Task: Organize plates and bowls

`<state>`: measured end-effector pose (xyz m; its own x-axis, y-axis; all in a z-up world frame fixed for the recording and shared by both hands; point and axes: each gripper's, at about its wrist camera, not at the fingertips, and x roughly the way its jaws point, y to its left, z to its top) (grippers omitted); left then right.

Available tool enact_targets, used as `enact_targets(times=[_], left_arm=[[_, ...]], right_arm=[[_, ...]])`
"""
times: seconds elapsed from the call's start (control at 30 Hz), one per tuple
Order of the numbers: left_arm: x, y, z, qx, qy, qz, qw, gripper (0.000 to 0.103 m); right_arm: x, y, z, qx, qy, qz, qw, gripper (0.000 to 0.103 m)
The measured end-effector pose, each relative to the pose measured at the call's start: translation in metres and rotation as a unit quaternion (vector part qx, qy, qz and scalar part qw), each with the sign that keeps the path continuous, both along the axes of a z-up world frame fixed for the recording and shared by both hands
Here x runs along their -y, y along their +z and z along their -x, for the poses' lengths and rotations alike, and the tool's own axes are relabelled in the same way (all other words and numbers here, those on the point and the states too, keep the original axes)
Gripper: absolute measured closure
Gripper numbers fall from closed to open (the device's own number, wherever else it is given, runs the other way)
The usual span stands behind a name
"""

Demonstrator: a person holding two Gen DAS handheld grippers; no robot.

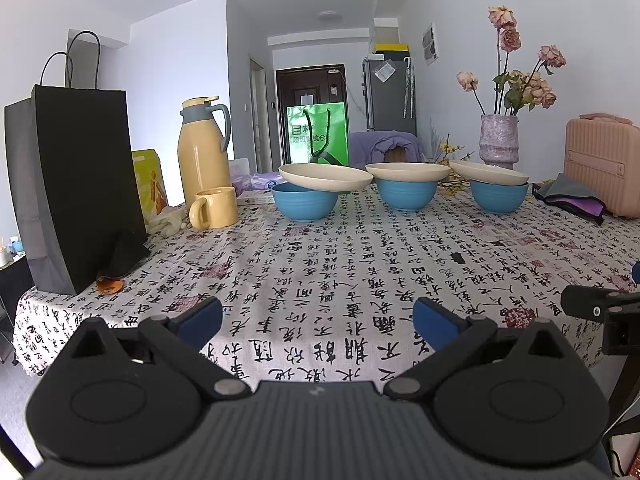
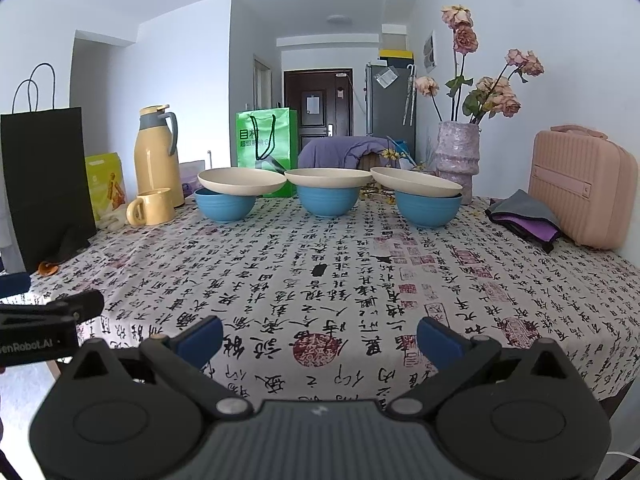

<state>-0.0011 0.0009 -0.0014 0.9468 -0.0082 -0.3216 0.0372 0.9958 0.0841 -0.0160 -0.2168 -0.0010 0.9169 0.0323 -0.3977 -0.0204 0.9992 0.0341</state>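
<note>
Blue bowls [image 2: 327,201] are each carrying a cream plate [image 2: 328,178]; both grippers' fingers [image 1: 200,316] [image 2: 440,338] are gaping wide, gripping nothing.

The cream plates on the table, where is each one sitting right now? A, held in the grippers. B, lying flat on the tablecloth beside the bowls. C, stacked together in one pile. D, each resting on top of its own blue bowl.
D: the left plate, middle plate and right plate each rest on a separate blue bowl, such as the left bowl.
</note>
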Motion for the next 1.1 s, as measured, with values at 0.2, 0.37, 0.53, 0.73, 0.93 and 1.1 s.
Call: enact_targets(times=[0.2, 0.37, 0.53, 0.73, 0.93, 1.1], left_arm=[[-0.0001, -0.0007, 0.0002, -0.001, 0.001, -0.001, 1.0, 0.0], [0.0001, -0.0006, 0.0003, -0.001, 0.0, -0.001, 1.0, 0.0], [-0.0001, -0.0006, 0.0003, -0.002, 0.0, -0.001, 1.0, 0.0], [0.0002, -0.001, -0.0006, -0.004, 0.002, -0.001, 1.0, 0.0], [0.0006, -0.001, -0.001, -0.004, 0.003, -0.001, 1.0, 0.0], [-0.0002, -0.0006, -0.0012, -0.003, 0.004, -0.001, 1.0, 0.0]], right_arm=[[0.0001, -0.0004, -0.0004, 0.0, -0.002, 0.0, 1.0, 0.0], [0.0005, -0.0005, -0.0001, -0.001, -0.005, -0.002, 1.0, 0.0], [0.0005, -0.0001, 0.0001, -0.001, -0.005, -0.002, 1.0, 0.0], [0.0002, -0.0003, 0.0002, -0.001, -0.005, -0.001, 1.0, 0.0], [0.0012, -0.0007, -0.0007, -0.001, -0.006, -0.002, 1.0, 0.0], [0.0008, 0.0002, -0.0011, -0.001, -0.005, 0.0, 1.0, 0.0]])
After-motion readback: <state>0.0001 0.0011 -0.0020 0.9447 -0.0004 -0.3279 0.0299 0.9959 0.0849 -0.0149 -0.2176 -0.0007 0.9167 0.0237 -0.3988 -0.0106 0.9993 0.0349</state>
